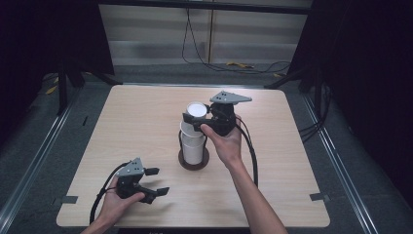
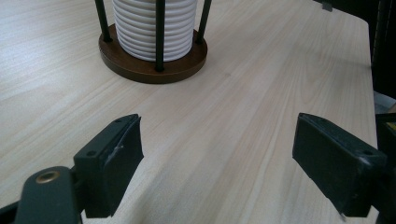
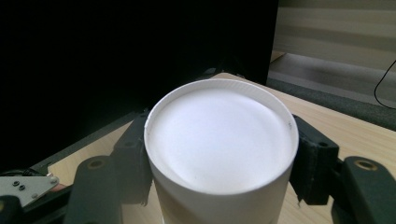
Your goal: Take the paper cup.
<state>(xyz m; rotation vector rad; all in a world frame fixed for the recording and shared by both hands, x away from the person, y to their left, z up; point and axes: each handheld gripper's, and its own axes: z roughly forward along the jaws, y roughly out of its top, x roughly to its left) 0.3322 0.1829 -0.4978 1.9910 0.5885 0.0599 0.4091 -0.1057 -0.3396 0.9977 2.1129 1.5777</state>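
A stack of white ribbed paper cups (image 1: 192, 144) stands upside down in a holder with a round brown base (image 1: 193, 164) and thin black posts, at the table's middle. My right gripper (image 1: 195, 119) is shut on the topmost cup (image 1: 197, 110), which sits slightly right of the stack's line. In the right gripper view, that cup's flat white bottom (image 3: 222, 135) faces the camera, with the black pads (image 3: 313, 158) pressed on both its sides. My left gripper (image 1: 158, 181) is open and empty, low over the front left of the table. The left gripper view looks toward the stack (image 2: 154, 28) and base (image 2: 140, 67).
The light wooden table (image 1: 272, 161) ends in dark floor and metal rails on each side. Cables lie on the floor behind the far edge (image 1: 229, 63). The right gripper's black cable (image 1: 253, 156) hangs along the forearm.
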